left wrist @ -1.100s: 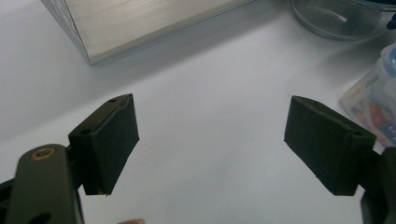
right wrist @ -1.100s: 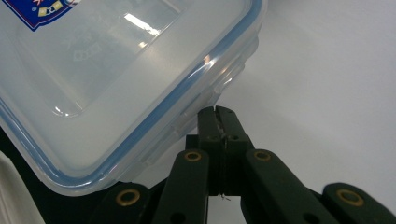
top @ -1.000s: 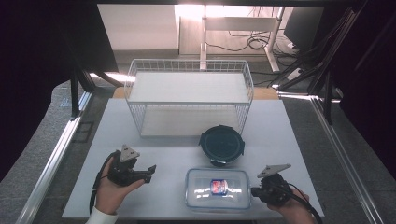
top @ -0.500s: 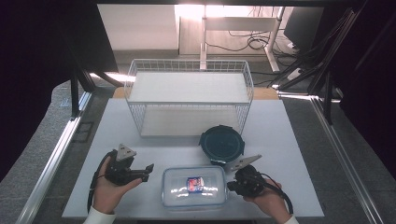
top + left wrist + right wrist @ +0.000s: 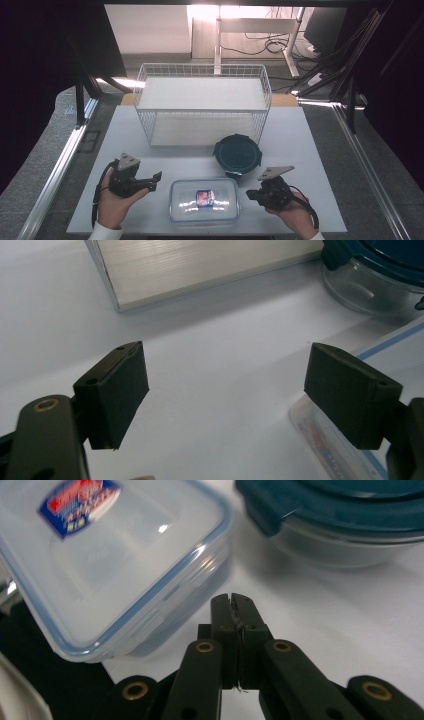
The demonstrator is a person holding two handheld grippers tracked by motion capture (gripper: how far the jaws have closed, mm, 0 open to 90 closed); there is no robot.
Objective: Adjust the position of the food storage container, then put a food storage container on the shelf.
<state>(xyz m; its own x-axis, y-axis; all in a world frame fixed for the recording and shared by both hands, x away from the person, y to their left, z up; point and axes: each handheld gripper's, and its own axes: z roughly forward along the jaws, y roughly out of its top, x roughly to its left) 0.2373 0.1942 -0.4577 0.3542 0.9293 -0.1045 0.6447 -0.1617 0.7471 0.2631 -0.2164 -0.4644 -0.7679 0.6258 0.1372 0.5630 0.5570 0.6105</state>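
- The clear box (image 5: 204,200) has slid left along the front of the surface (image 5: 310,145); a second ago it sat further right, and now it lies about midway between the two hands, well in front of the wire basket (image 5: 202,107).
- The right hand-held gripper (image 5: 251,194) pushed it there, I'd say. A half-second ago it was pressed up against the box's right end; now it has drawn back a little and sits just beside that end, apart from it.
- Its jaws are pressed flat together with nothing between them (plain in the right gripper view, where the right hand-held gripper (image 5: 233,600) points at the box (image 5: 100,555) near its corner).
- The left hand-held gripper (image 5: 156,180) has barely moved. Its jaws stand wide apart, aimed at the box's left end, just short of it.
- In the left gripper view the left hand-held gripper (image 5: 225,395) has only bare surface between its pads, with the box (image 5: 345,450) edging in behind the far pad.
- The round tub (image 5: 237,155) with the dark lid sits just behind the box's right end, apparently untouched.
- My reading: the shove brought the box within the left hand's reach, so a grip on its left end looks like the next step.
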